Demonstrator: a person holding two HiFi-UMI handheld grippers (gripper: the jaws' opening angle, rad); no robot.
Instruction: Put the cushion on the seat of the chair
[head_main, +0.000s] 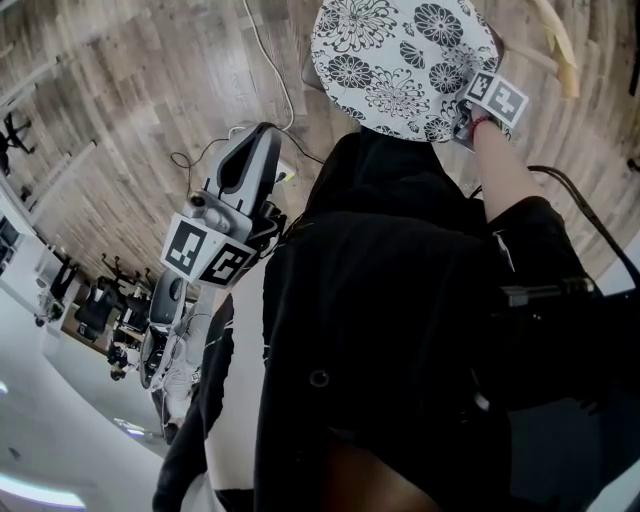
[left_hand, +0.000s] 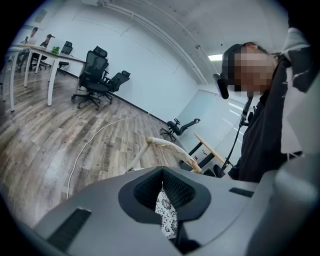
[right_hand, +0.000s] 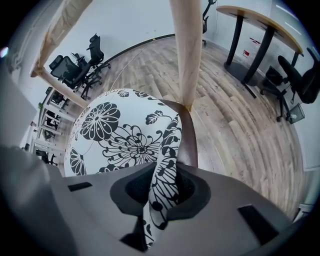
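Note:
The round white cushion (head_main: 400, 60) with black flowers lies at the top of the head view, over the brown seat (right_hand: 189, 137) of the wooden chair (right_hand: 187, 50). My right gripper (head_main: 468, 118) points steeply down at the cushion's near right edge. It is shut on a fold of the cushion (right_hand: 117, 142), which runs up between its pads. My left gripper (head_main: 262, 135) hangs apart from the cushion, to its lower left above the floor. A narrow slit shows between its jaws, with nothing held; the cushion's pattern (left_hand: 166, 212) shows through it from beyond.
The chair's pale back rail (left_hand: 170, 147) rises behind the cushion. A white cable (head_main: 270, 60) runs across the wood floor. Black office chairs (left_hand: 95, 75) and a white desk (left_hand: 40, 55) stand far off; another desk (right_hand: 260, 30) and chair (right_hand: 295, 70) stand at the right.

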